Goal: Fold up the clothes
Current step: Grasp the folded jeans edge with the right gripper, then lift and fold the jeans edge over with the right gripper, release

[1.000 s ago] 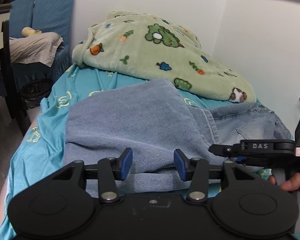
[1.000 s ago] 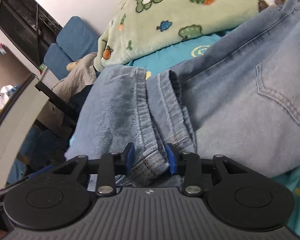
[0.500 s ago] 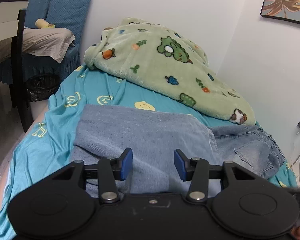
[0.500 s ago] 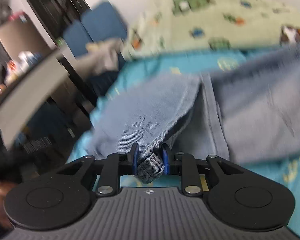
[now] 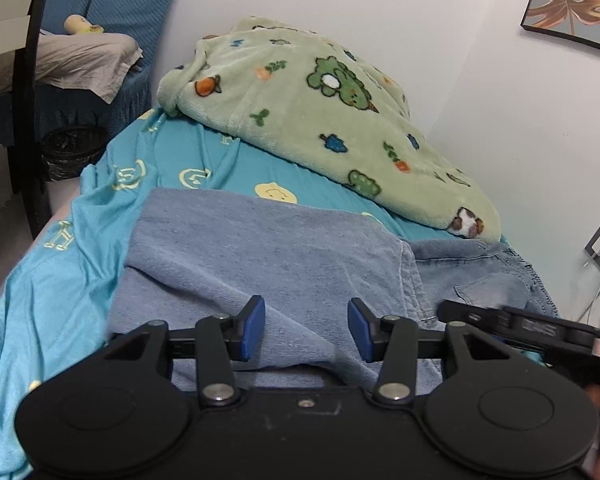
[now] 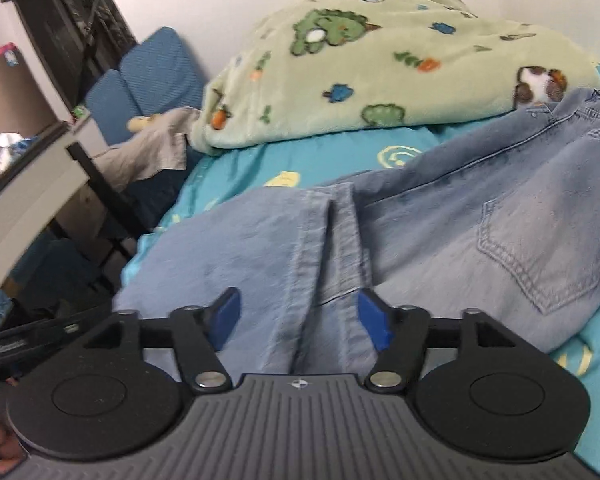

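Light blue jeans [image 5: 260, 256] lie folded on the bed's turquoise sheet [image 5: 60, 280]; in the right wrist view the jeans [image 6: 440, 232] show a back pocket and two leg hems side by side. My left gripper [image 5: 306, 330] is open and empty over the near edge of the jeans. My right gripper [image 6: 298, 318] is open, its blue pads either side of the leg hems, holding nothing. The right gripper also shows at the right edge of the left wrist view [image 5: 540, 326].
A green cartoon-print blanket [image 5: 320, 120] is heaped at the far end of the bed against the white wall. Blue chairs [image 5: 112, 12] with a beige cloth and a dark bin [image 5: 68, 148] stand left of the bed. A desk [image 6: 24, 168] is at left.
My right gripper was shut on the jeans' leg hem and carried it leftward; it has now opened and let the hem go. The left gripper stayed open and rose slightly.
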A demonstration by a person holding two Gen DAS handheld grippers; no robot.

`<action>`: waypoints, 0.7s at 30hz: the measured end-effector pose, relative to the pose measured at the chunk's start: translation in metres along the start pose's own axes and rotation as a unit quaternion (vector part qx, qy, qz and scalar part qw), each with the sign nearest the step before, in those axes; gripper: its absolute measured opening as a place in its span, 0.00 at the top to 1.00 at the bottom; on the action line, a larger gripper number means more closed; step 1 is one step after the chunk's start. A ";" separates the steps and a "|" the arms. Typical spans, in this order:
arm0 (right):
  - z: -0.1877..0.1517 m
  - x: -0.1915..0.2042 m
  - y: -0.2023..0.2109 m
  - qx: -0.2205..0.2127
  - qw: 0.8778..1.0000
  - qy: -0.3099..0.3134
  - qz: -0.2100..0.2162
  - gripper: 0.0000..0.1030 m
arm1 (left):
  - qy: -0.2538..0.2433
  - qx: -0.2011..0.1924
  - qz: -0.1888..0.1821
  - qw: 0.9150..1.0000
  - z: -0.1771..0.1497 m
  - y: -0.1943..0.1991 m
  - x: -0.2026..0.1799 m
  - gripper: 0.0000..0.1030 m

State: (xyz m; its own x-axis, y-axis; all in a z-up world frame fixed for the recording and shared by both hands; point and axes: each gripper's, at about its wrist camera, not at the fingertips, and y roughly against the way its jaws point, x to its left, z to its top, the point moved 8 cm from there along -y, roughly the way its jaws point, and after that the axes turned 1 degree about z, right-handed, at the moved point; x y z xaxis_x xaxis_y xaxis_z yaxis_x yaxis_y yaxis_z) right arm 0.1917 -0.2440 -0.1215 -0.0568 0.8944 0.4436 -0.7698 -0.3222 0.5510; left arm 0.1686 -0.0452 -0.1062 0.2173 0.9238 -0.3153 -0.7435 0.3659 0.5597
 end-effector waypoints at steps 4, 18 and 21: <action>-0.002 -0.016 -0.032 0.022 0.999 -0.022 0.009 0.21 | 0.009 0.000 -0.008 1.000 -0.001 0.001 0.002 0.59; -0.003 0.014 -0.044 0.009 0.999 0.028 0.030 0.89 | 0.026 -0.012 0.018 0.999 0.003 0.001 0.022 0.59; 0.014 0.027 -0.026 -0.032 0.998 0.051 0.031 0.90 | 0.024 -0.026 0.021 0.999 0.007 0.005 0.022 0.59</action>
State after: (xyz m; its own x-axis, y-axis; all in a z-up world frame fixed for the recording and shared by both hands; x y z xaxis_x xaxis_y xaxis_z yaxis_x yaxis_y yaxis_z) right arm 0.2191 -0.2155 -0.1138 -0.1678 0.9016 0.3986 -0.8012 -0.3603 0.4778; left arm 0.1739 -0.0225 -0.1052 0.1549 0.9314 -0.3294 -0.7832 0.3190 0.5337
